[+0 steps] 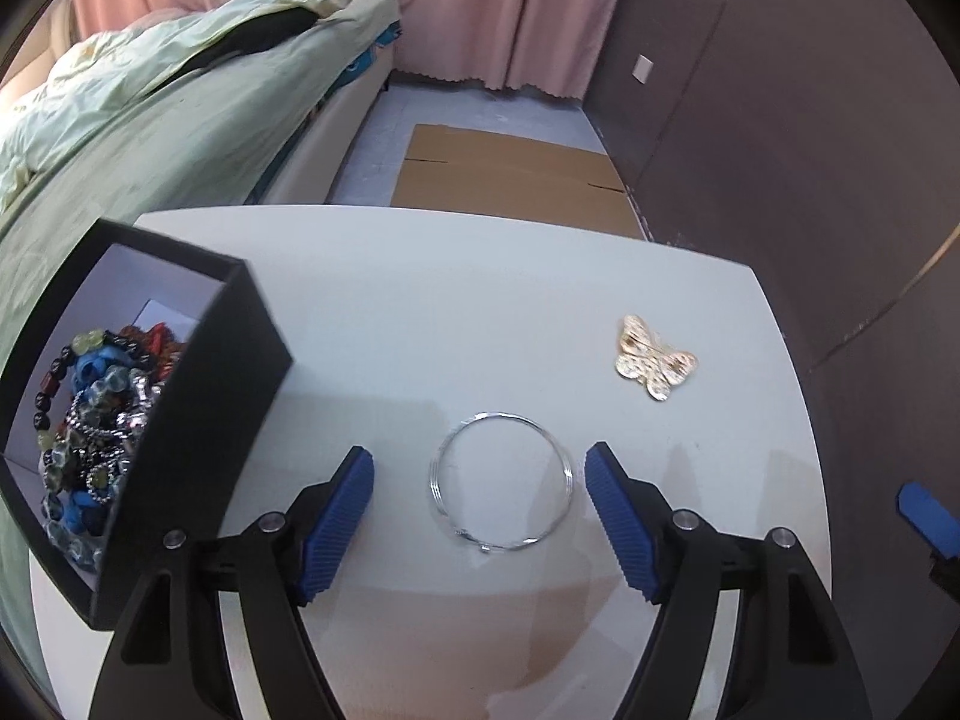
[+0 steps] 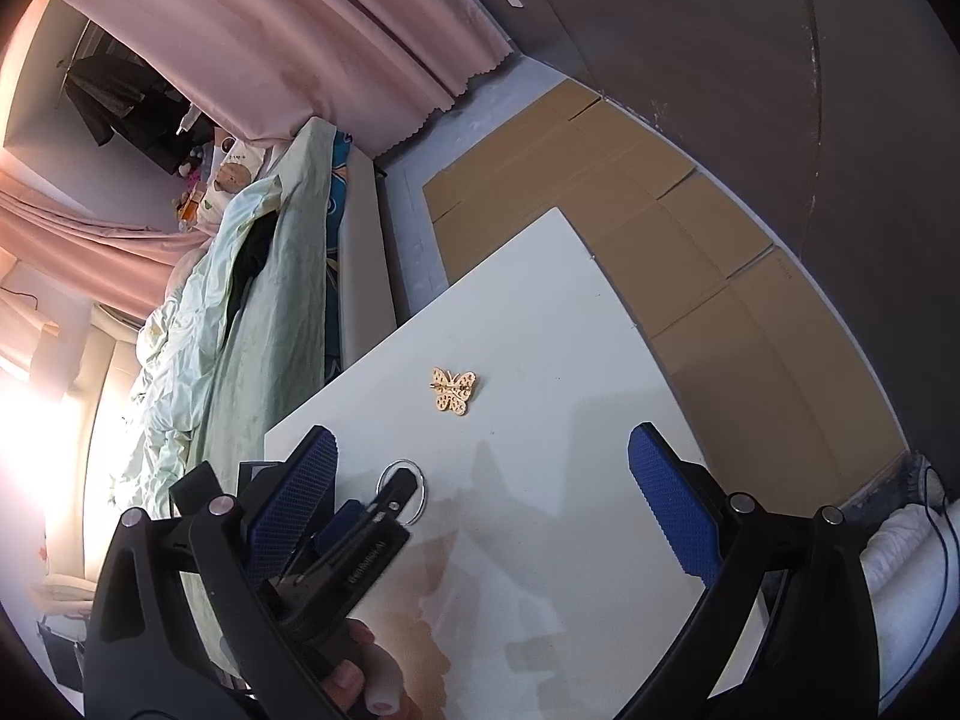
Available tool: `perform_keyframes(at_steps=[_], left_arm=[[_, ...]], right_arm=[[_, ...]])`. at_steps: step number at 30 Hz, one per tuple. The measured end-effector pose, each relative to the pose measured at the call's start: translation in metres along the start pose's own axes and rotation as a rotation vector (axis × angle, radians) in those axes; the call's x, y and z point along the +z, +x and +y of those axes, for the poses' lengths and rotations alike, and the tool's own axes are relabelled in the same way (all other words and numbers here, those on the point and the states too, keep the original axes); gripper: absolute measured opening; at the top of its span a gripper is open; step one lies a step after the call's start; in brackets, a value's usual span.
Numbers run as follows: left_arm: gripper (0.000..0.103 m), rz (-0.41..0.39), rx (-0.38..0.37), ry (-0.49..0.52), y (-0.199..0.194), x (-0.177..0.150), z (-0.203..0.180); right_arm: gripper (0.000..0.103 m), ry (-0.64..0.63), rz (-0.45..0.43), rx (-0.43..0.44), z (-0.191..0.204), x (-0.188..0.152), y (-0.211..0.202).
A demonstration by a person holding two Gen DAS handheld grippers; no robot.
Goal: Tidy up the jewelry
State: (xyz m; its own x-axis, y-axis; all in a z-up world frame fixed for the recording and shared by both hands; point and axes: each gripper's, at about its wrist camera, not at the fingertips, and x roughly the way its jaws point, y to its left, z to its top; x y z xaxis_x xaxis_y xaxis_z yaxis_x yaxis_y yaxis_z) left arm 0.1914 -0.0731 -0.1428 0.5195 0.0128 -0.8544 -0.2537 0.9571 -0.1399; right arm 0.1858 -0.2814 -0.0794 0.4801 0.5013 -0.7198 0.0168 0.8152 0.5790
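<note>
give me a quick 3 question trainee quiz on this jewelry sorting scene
1. True or false: the left gripper has its pads pressed on the silver wire bangle.
2. Which piece lies farthest from the black jewelry box? A) silver wire bangle B) gold butterfly brooch C) beaded necklaces
3. Fill in: the beaded necklaces lie inside the ____.

Key
1. False: the jaws stand open on either side of the bangle, which lies flat on the white table.
2. B
3. black jewelry box
</note>
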Motion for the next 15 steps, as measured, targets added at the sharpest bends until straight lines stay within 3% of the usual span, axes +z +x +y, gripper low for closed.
perform_keyframes(at_steps=[5, 7, 10, 15], left_arm=[[0.070, -0.012, 0.069, 0.094, 0.004, -0.008, -0.016], [0.062, -0.025, 0.098, 0.112, 0.004, -0.010, -0.017], [0.048, -0.031, 0.105, 0.107, 0.002, -0.008, -0.013], [0.048, -0.014, 0.055, 0.090, 0.000, -0.006, -0.006]], right_arm=[[0.097, -0.005, 0.002, -0.002, 0.002, 0.000, 0.000], [0.097, -0.004, 0.002, -0.005, 0.003, -0.001, 0.000], [0.097, -0.007, 0.004, -0.005, 0.003, -0.001, 0.000], [0.097, -0.032, 0.021, -0.011, 0.006, -0.005, 0.001]])
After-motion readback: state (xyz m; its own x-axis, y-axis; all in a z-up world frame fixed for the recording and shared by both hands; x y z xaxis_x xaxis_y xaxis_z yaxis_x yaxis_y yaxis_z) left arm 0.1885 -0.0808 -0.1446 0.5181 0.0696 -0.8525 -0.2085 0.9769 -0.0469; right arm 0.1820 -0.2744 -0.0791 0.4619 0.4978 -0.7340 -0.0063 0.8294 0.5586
